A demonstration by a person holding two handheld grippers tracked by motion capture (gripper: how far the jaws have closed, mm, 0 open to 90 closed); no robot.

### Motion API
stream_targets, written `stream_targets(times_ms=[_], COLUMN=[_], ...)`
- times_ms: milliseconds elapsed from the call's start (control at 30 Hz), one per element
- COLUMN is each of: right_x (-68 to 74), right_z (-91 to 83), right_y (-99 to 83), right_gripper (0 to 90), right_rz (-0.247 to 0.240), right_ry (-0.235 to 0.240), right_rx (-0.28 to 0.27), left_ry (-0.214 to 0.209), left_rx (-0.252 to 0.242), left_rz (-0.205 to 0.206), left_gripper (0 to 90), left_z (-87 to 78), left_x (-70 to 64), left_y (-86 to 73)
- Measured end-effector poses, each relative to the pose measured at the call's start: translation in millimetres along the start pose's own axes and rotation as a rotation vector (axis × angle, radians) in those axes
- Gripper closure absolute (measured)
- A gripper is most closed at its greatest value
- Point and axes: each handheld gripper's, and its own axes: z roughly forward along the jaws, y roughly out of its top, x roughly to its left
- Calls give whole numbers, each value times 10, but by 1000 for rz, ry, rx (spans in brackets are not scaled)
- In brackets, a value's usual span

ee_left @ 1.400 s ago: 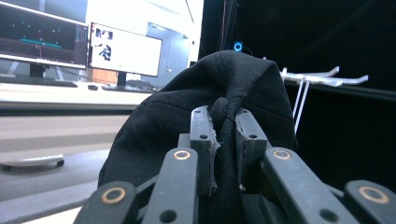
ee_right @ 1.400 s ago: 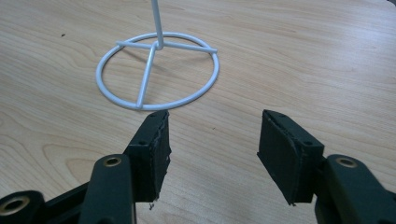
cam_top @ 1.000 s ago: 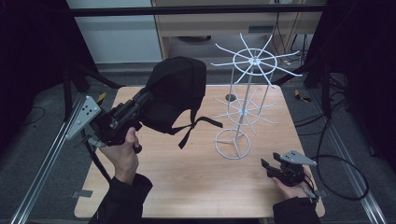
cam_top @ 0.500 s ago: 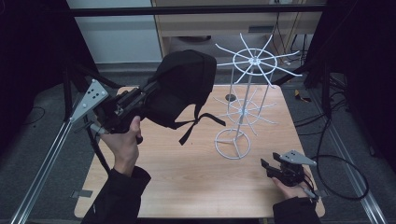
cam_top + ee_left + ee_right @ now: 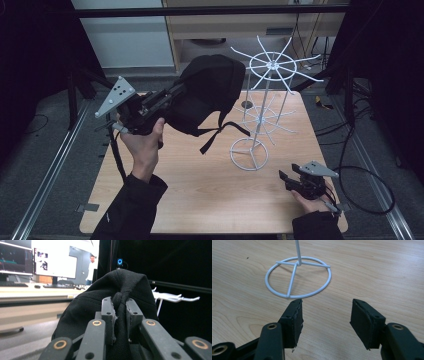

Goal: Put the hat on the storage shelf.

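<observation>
Two grippers working: left gripper (image 5: 167, 97) pinching black cap (image 5: 210, 92), holding it aloft beside white rack (image 5: 272, 65). Right gripper (image 5: 290, 179) resting wide open, gripping nothing, near rack base. Next: hooking cap onto upper prong.

My left gripper (image 5: 172, 95) holds the black cap (image 5: 207, 92) aloft beside the white wire rack (image 5: 260, 115); my right gripper (image 5: 286, 179) rests on the wooden table (image 5: 200, 200).

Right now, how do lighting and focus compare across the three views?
High view: dim, dark surroundings, the black cap lacks detail. Left gripper view: bright overexposed screens behind, cap fabric sharp between shut jaws. Right gripper view: evenly lit wood, white rack base crisp, soft sheen at top.
</observation>
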Motion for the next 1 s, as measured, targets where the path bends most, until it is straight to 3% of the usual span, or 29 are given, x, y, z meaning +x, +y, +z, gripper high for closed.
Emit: stream_targets(times_ms=[267, 700, 1000], right_x=[3, 11, 9], right_z=[6, 16, 19], right_y=[-2, -7, -9], right_gripper=[430, 422, 417], right_rz=[-5, -3, -6], right_ry=[-3, -1, -1], right_rx=[4, 12, 11], left_ry=[2, -4, -16], left_rx=[49, 193, 239], left_rz=[-22, 25, 54], left_gripper=[785, 773, 729], left_z=[45, 122, 195], left_x=[89, 113, 60], left_y=[-179, -404, -450])
